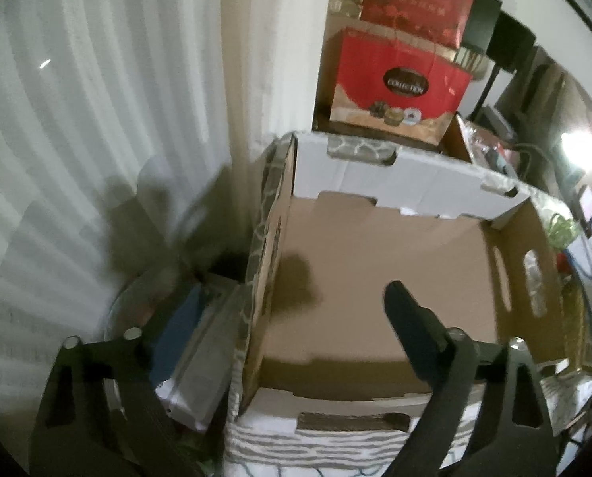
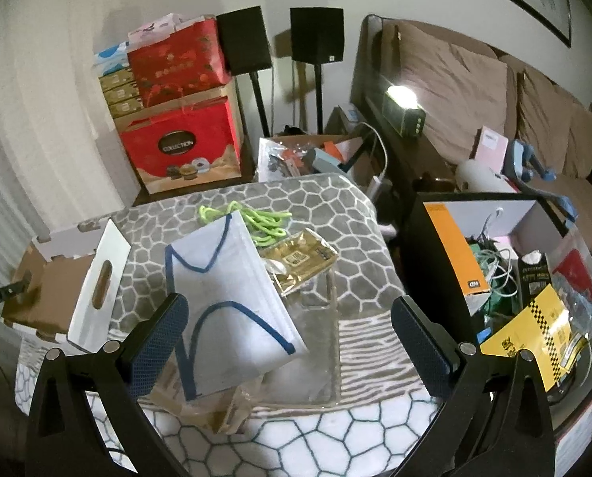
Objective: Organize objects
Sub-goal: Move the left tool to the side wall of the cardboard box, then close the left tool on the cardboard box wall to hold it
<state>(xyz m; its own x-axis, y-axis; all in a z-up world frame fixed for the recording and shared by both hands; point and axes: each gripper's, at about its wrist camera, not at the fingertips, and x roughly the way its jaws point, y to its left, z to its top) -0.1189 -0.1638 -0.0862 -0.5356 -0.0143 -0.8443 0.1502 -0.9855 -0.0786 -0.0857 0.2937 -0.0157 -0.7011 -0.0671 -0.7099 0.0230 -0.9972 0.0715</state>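
Note:
In the left wrist view an open cardboard box (image 1: pixel 375 278) with a bare brown floor fills the middle. My left gripper (image 1: pixel 292 318) is open, astride the box's left wall; its right finger (image 1: pixel 411 326) hangs over the box floor, the left finger is outside. In the right wrist view my right gripper (image 2: pixel 288 330) is open over a white pouch with dark blue trim (image 2: pixel 232 302) lying on the patterned blanket (image 2: pixel 320 206). A gold foil packet (image 2: pixel 300 262) and a neon green cord (image 2: pixel 260 218) lie just beyond it. The box (image 2: pixel 49 278) sits at the left.
Red gift boxes (image 2: pixel 180 119) are stacked at the back by the wall, with two black speakers (image 2: pixel 316 35) on stands. A black crate of cables and packets (image 2: pixel 514 278) stands at the right before a brown sofa (image 2: pixel 474 91). White curtains (image 1: pixel 77 159) hang left of the box.

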